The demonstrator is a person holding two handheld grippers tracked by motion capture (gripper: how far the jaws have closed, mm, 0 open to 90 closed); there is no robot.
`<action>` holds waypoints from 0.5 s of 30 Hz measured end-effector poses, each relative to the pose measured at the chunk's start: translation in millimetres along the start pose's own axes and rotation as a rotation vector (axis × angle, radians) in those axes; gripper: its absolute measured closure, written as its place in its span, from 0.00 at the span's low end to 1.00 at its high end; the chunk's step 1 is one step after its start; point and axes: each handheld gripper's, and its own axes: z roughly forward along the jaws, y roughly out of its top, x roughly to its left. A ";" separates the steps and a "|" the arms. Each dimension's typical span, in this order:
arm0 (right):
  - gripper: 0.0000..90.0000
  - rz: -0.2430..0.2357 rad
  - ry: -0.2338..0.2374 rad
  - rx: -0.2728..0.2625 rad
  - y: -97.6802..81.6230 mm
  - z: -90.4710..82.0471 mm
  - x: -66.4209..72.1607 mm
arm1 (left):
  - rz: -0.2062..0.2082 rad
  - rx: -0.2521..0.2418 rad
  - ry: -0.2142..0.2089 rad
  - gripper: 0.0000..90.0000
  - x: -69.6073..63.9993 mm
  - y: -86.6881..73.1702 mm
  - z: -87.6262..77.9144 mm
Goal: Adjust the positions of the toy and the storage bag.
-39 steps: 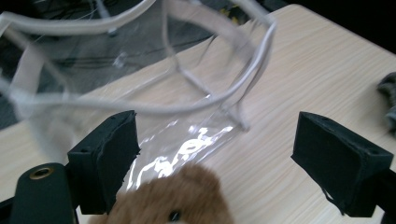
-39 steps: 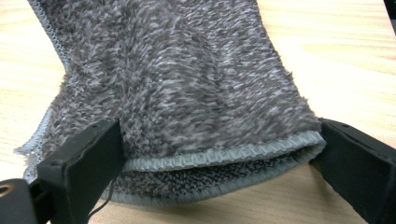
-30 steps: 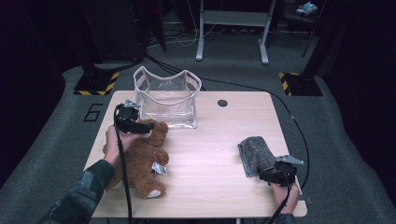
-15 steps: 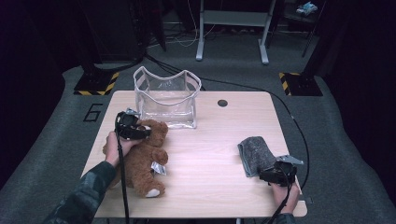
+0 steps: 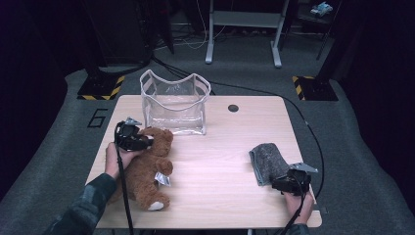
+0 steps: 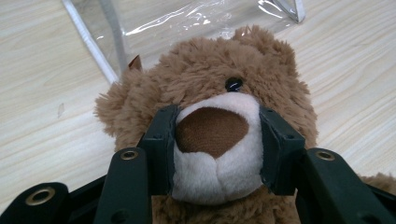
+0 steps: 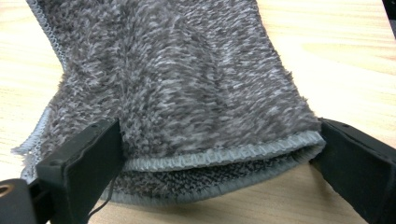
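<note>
Dark floor and black stands ring the pale wooden table [image 5: 215,147] that we work at, which fills the middle and lower part of the high view. Toward the upper left of the tabletop stands a clear plastic bag [image 5: 173,103] with a white rim, open at the top. Just below it, at the left of the frame, a brown teddy bear [image 5: 149,169] lies on its back, its head close to the foot of the bag. Our left gripper [image 5: 133,142] sits over that head, and in the left gripper view its black jaws have just been closing and now press on either side of the bear's white muzzle [image 6: 217,156], the plush bulging a little between them; the bag's clear wall shows at the top of that frame. At the lower right of the high view a folded grey fleece cloth [image 5: 268,161] lies flat on the wood, well apart from the bear. Our right gripper [image 5: 288,185] rests at the cloth's near edge. In the right gripper view its jaws stand wide, one at each side of the stitched hem [image 7: 224,156], not squeezing it.
</note>
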 end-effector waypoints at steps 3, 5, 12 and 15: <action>0.03 0.000 0.000 0.000 0.0 0.0 0.0 | -0.011 0.003 -0.001 0.59 2.0 -3.6 -4.2; 0.03 0.002 0.000 -0.001 0.0 0.0 0.1 | -0.004 0.015 0.001 0.59 4.1 -5.0 -7.1; 0.03 0.001 -0.001 0.000 0.1 0.0 0.2 | -0.027 0.022 -0.007 0.55 10.5 -7.6 -11.6; 0.03 0.001 0.000 0.000 0.1 0.0 0.2 | -0.042 0.025 -0.019 0.47 9.8 -2.7 -11.9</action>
